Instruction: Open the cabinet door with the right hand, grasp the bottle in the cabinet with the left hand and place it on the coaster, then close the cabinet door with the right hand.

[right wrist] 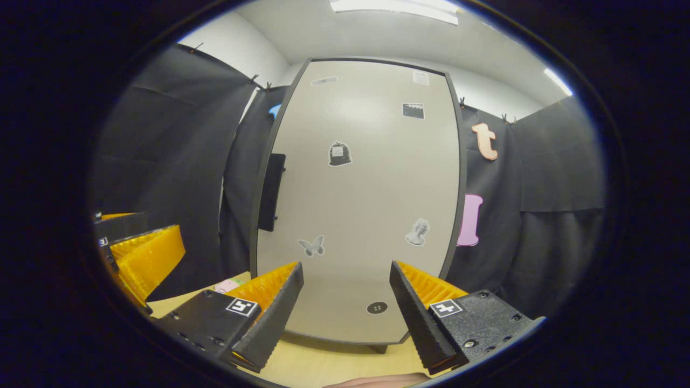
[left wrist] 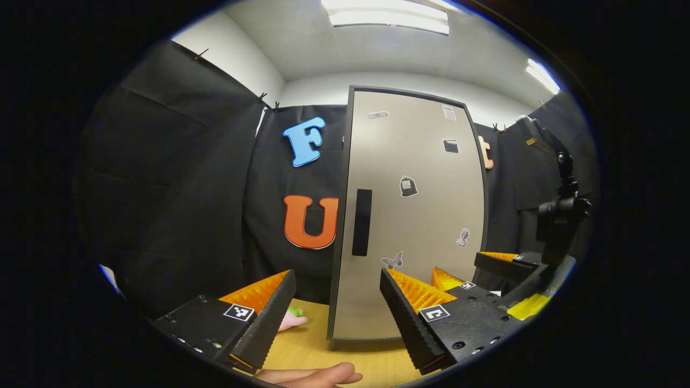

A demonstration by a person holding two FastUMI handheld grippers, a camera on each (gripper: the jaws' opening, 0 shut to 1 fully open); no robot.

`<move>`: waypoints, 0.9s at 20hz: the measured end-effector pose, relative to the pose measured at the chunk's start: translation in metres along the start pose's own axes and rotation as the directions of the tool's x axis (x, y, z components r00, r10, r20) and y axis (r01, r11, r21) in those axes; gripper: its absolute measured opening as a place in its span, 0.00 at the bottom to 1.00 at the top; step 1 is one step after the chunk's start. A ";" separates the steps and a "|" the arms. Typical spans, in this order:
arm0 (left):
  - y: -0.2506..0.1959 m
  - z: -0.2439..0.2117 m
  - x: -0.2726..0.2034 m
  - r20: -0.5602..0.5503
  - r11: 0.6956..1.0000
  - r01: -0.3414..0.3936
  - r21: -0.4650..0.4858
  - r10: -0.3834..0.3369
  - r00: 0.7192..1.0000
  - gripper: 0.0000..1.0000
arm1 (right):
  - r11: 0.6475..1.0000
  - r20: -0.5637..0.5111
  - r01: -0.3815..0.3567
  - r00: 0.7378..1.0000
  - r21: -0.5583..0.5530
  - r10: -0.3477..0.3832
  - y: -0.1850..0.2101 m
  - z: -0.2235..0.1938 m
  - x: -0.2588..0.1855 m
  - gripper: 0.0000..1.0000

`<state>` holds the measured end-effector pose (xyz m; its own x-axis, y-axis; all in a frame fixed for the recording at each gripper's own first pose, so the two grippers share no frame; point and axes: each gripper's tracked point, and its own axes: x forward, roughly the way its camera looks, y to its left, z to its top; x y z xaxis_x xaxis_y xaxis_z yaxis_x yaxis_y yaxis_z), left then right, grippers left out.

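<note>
Black cloth wall (left wrist: 178,178) hung all around the booth, pinned at the top with small clips (left wrist: 262,97). Above it, white room wall (left wrist: 232,54) and white ceiling (left wrist: 388,51). Long bright ceiling light (left wrist: 388,16) overhead, a second light (left wrist: 543,75) toward the right. Pale wooden surface (left wrist: 307,345) below, reaching back to the foot of the cloth. Dark camera on a jointed mount (left wrist: 563,207) standing at the right side. In the right gripper view, same black cloth (right wrist: 550,215) at both sides, folds hanging straight down.
</note>
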<state>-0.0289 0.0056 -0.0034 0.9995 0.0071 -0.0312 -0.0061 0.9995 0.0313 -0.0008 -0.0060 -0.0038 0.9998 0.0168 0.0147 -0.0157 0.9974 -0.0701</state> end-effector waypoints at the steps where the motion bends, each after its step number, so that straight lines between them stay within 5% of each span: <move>1: 0.003 0.001 -0.002 0.007 1.000 -0.005 -0.004 0.005 1.000 0.95 | 1.000 -0.001 0.004 1.000 0.008 -0.004 0.001 0.001 0.003 1.00; 8: 0.017 0.001 -0.017 0.004 0.999 -0.023 0.034 0.023 1.000 0.95 | 0.994 0.077 -0.055 0.995 -0.093 0.062 0.029 0.028 0.035 1.00; 12: 0.021 -0.004 -0.022 -0.015 0.998 -0.014 0.057 0.015 1.000 0.95 | 0.989 0.140 -0.143 0.979 -0.038 0.147 0.060 0.055 0.058 1.00; 15: 0.036 -0.012 -0.029 -0.044 0.996 -0.045 0.076 0.048 0.998 0.95 | 0.996 0.171 -0.086 0.981 -0.035 0.091 0.067 0.070 0.080 0.96; 18: 0.057 -0.020 -0.039 -0.076 0.993 -0.090 0.082 0.096 0.992 0.95 | 0.992 0.139 -0.126 0.982 -0.019 0.127 0.096 0.072 0.102 0.96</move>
<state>-0.0686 0.0633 -0.0200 0.9889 0.1056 -0.1044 -0.0933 0.9888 0.1163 0.0982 0.0963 0.0630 0.9776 0.1532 0.1446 -0.1411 0.9859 -0.0903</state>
